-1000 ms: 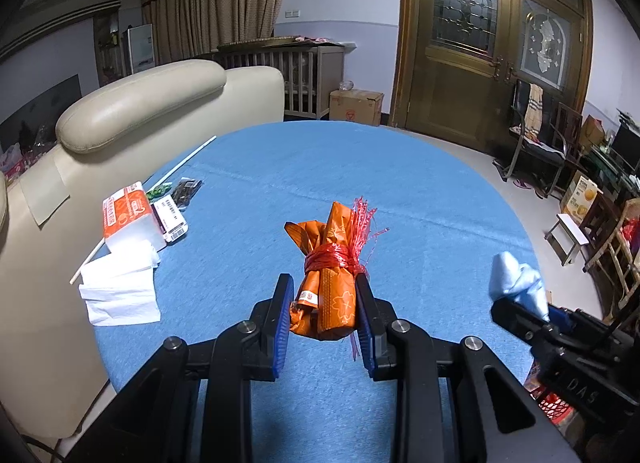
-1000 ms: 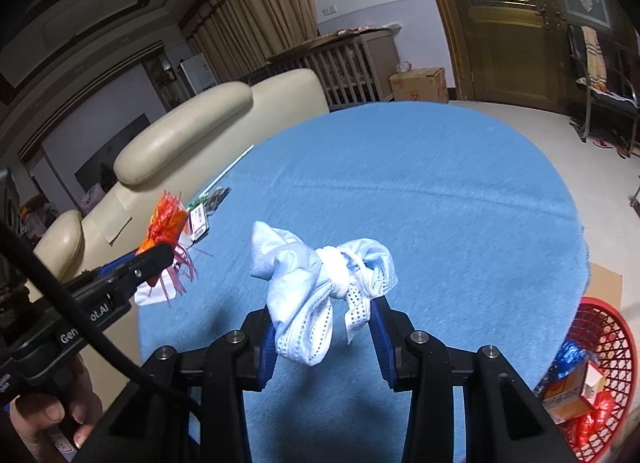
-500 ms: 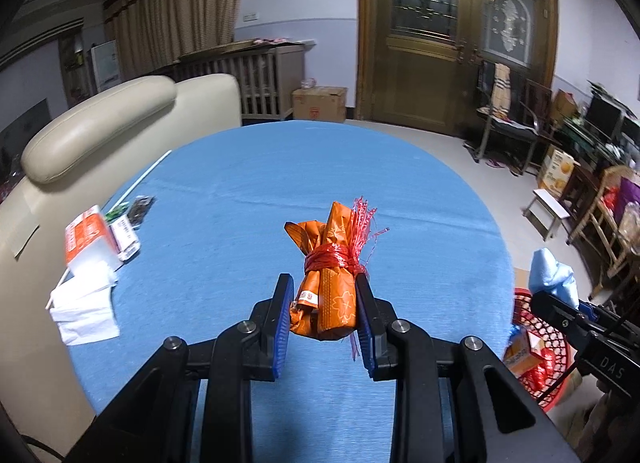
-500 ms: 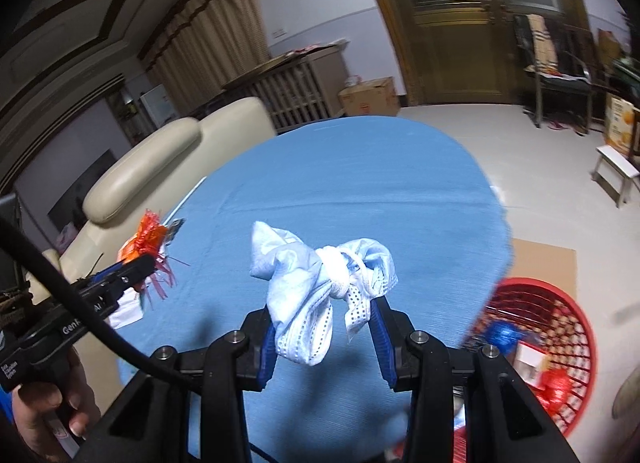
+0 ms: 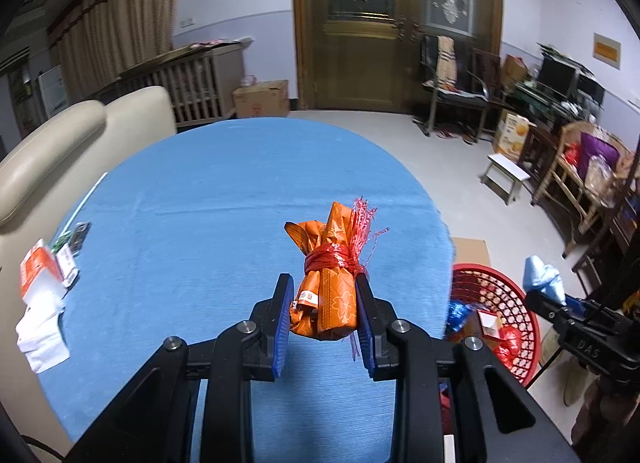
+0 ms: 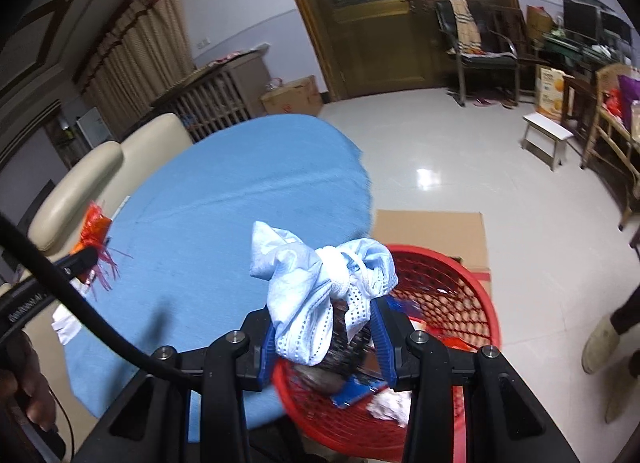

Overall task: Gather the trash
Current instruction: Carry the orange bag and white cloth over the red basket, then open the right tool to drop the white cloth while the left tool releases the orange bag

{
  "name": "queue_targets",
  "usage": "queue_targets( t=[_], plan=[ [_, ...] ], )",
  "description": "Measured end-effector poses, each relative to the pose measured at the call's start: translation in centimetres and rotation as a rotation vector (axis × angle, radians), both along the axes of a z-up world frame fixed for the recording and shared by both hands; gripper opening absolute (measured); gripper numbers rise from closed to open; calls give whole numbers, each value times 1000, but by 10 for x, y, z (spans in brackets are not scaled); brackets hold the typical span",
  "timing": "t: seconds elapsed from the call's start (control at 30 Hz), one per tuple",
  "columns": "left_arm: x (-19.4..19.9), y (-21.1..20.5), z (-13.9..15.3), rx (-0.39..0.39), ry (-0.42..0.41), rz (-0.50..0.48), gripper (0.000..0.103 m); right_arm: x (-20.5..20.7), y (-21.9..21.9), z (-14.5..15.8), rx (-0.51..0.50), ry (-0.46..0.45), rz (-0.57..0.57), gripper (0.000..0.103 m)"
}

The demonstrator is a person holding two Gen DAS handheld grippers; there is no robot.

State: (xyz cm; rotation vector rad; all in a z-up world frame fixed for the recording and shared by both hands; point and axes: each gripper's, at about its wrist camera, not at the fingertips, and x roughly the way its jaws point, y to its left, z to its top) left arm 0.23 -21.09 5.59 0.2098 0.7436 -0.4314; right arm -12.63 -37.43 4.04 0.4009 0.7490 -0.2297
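My left gripper (image 5: pixel 323 317) is shut on an orange wrapper bundle (image 5: pixel 330 283) tied with red string, held above the blue table (image 5: pixel 200 223) near its right edge. My right gripper (image 6: pixel 326 337) is shut on a knotted light-blue face mask (image 6: pixel 320 287) and holds it over the red mesh basket (image 6: pixel 464 291), which stands on the floor beside the table and holds several pieces of trash. The basket (image 5: pixel 508 295) and the right gripper with the mask (image 5: pixel 542 279) also show at the right of the left wrist view.
An orange-and-white packet (image 5: pixel 38 273), white tissues (image 5: pixel 40 335) and small items (image 5: pixel 74 243) lie at the table's left edge. A beige sofa (image 5: pixel 60 135) stands behind it. Flat cardboard (image 6: pixel 432 227) lies under the basket. A stool (image 6: pixel 548 139) and chairs stand at the right.
Both grippers have swung right with their loads. The right gripper has gone from above the table to above the red basket; the basket has come into the left wrist view.
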Motion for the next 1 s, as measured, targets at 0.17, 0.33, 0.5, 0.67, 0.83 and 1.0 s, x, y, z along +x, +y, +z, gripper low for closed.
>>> queue_targets(
  t=[0.17,0.33,0.5,0.67,0.83,1.0],
  plan=[
    [-7,-26,-7,21,19,-50,31,-7,-16,-15,13,27,-24,42],
    [-14,-56,-12,41,31,-109,31,-8,-24,-24,19,50,-43,42],
    [-19,-79,-17,62,48,-160,31,-12,-33,-37,38,91,-55,45],
    [-21,-91,-23,80,66,-178,31,-14,-38,-52,62,128,-53,50],
    [-22,-99,-28,95,79,-185,31,-14,-44,-58,81,142,-54,76],
    [-24,-110,-31,113,88,-201,31,-20,-52,-51,103,111,-75,76]
  ],
)
